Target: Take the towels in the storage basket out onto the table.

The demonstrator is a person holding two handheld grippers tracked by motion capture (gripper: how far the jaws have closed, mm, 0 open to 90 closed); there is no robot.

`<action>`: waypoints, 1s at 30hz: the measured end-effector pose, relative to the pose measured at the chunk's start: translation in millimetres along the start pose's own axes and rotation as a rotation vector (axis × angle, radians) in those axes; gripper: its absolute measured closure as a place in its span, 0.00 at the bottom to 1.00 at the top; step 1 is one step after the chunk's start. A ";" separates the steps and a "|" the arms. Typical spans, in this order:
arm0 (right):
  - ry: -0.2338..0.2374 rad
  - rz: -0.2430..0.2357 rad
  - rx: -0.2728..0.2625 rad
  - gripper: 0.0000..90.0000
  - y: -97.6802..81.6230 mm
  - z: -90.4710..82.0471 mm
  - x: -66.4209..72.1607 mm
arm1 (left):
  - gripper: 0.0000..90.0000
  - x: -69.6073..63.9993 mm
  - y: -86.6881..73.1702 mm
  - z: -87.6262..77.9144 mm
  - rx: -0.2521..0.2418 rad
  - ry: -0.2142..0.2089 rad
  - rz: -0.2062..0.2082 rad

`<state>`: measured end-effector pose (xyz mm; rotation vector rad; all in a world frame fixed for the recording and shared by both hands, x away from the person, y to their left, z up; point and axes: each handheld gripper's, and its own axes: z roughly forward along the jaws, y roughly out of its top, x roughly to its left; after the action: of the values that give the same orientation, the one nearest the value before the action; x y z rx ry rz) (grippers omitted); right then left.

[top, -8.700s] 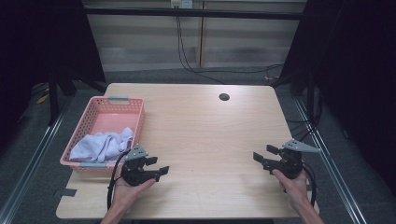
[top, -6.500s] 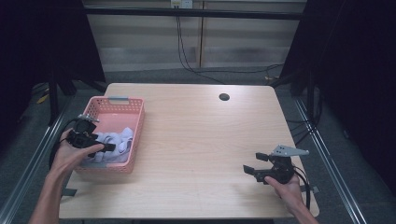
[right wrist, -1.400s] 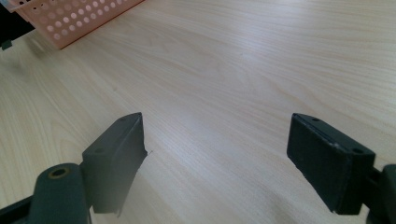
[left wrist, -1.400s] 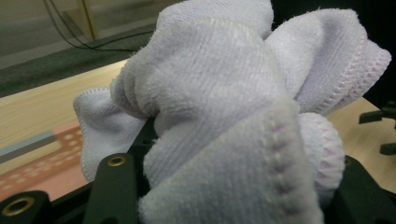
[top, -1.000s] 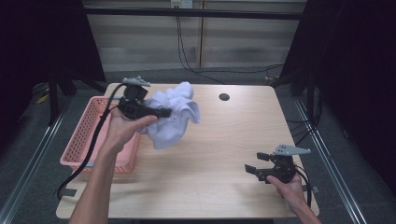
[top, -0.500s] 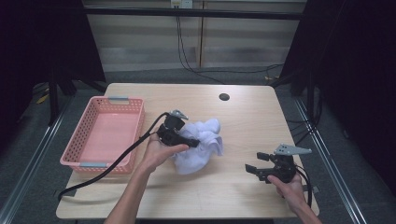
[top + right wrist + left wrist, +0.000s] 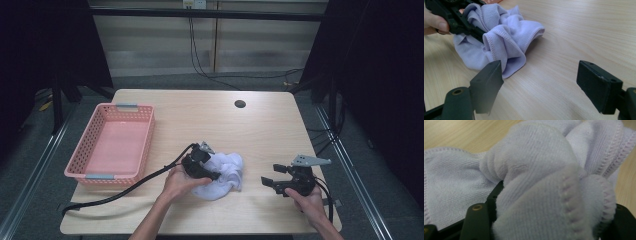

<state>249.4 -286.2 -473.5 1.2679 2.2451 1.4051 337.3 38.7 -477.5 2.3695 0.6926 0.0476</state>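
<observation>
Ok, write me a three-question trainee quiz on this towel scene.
1. True or false: the pink basket has the towel in it.
2. Which tongs have towel bunched between their jaws? A) left tongs B) right tongs
3. What does the towel rest on?

Key:
1. False; the towel lies outside the basket.
2. A; the right tongs stand open beside the towel, holding nothing.
3. The wooden table.
</observation>
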 end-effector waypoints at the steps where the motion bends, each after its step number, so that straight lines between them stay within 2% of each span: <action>1: -0.003 -0.004 0.004 0.22 0.0 0.5 0.8 | 0.37 0.5 0.0 0.8 -0.003 -0.003 -0.002; 2: -0.008 -0.020 0.013 0.22 0.4 1.7 2.5 | 0.29 0.6 -0.2 1.2 -0.010 -0.007 0.004; 3: -0.003 -0.012 0.010 0.21 0.9 2.1 3.6 | 0.26 0.5 -0.3 1.2 -0.014 -0.006 0.008; 4: 0.002 -0.014 0.007 0.21 1.3 2.6 4.1 | 0.23 1.2 0.7 -2.3 0.008 -0.018 0.048; 6: 0.006 -0.018 0.009 0.20 3.0 3.4 6.2 | 0.19 2.7 1.9 -7.1 0.026 -0.027 0.057; 7: 0.006 -0.018 0.009 0.20 3.0 3.4 6.2 | 0.19 2.1 2.3 -9.6 0.010 -0.035 0.029; 9: 0.019 -0.018 0.009 0.19 4.9 4.5 8.6 | 0.17 2.4 3.2 -22.0 0.004 -0.037 0.071; 11: 0.032 -0.027 0.012 0.18 8.5 6.0 11.8 | 0.17 3.6 0.5 -31.9 -0.056 -0.073 0.035; 13: 0.038 -0.038 0.003 0.16 16.4 7.6 17.5 | 0.18 6.6 -2.5 -41.2 -0.071 -0.068 0.020; 14: 0.042 -0.039 -0.002 0.16 19.4 7.9 19.1 | 0.18 8.2 -7.7 -50.4 -0.107 -0.074 -0.007; 17: 0.047 -0.061 -0.009 0.17 26.0 9.5 23.1 | 0.18 7.8 -12.6 -60.3 -0.126 -0.090 -0.009; 19: 0.055 -0.078 -0.010 0.18 32.7 13.1 27.0 | 0.19 3.9 -18.4 -69.4 -0.148 -0.079 -0.007; 23: 0.100 -0.109 -0.005 0.22 45.7 28.5 38.3 | 0.19 1.7 -29.0 -84.1 -0.160 -0.062 -0.003; 24: 0.108 -0.122 -0.002 0.24 48.2 32.9 42.5 | 0.19 2.2 -30.4 -87.9 -0.170 -0.061 -0.012; 26: 0.139 -0.146 0.007 0.28 53.3 43.3 50.9 | 0.20 4.8 -31.9 -93.5 -0.198 -0.077 -0.027; 28: 0.155 -0.168 0.014 0.29 59.0 52.9 59.6 | 0.22 4.8 -32.0 -97.6 -0.200 -0.043 -0.007; 30: 0.181 -0.189 0.011 0.33 64.0 61.5 67.4 | 0.23 5.0 -33.3 -103.4 -0.205 -0.030 -0.011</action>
<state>278.6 -185.1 -436.9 0.9349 2.4191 1.4903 304.6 123.3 -417.6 2.1658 0.6547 0.0744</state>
